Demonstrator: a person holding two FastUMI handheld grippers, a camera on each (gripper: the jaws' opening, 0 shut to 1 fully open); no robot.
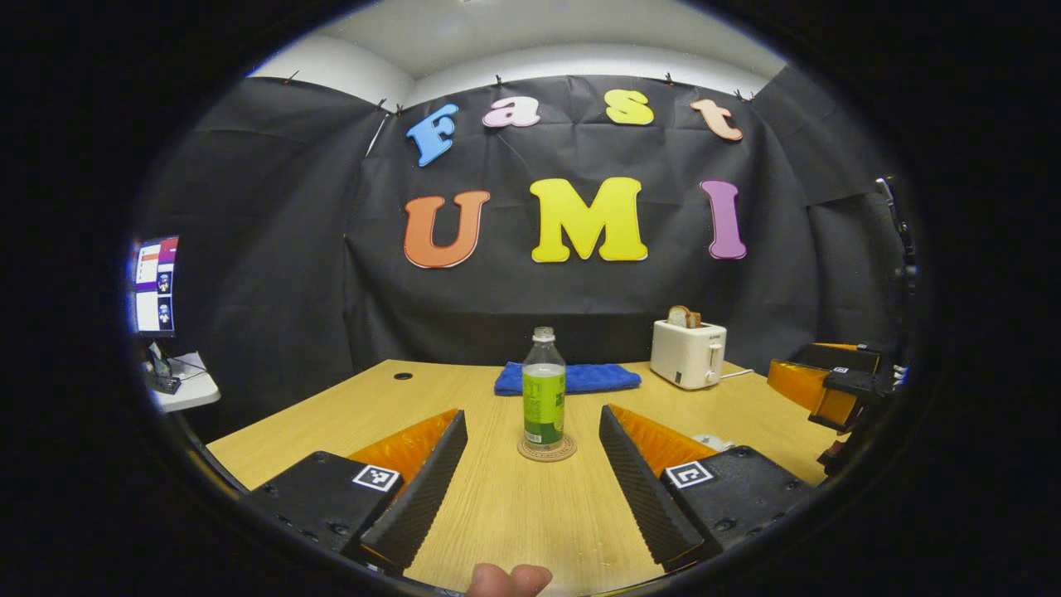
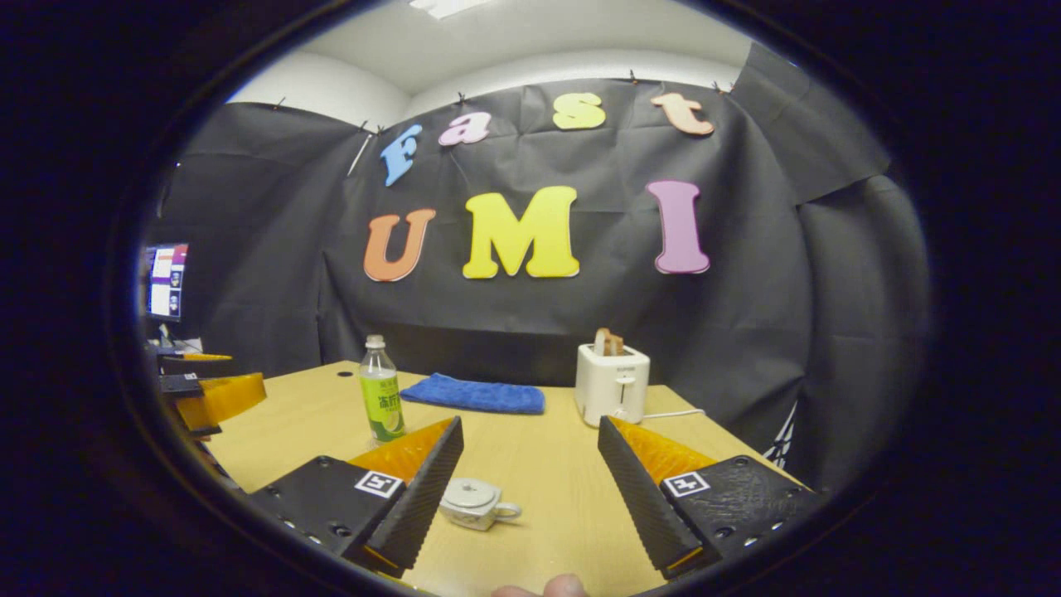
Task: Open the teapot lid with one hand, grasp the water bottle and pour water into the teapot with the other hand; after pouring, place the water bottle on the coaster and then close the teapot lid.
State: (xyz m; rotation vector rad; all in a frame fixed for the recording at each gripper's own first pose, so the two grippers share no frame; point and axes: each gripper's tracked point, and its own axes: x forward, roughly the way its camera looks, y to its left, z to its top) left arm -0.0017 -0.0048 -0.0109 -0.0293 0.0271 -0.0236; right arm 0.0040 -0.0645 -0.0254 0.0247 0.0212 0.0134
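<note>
Water bottle (image 1: 544,390) upright on coaster (image 1: 547,450), cap apparently on; both grippers' fingers apart.

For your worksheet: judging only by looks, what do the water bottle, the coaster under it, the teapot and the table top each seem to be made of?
Water bottle: clear plastic, see-through above a glossy green label.
Coaster: probably wood or cork, a matt tan disc.
Teapot: likely glazed ceramic, pale with a soft shine; too small to be sure.
Table: wood or wood-look laminate, light with a straight grain.
</note>
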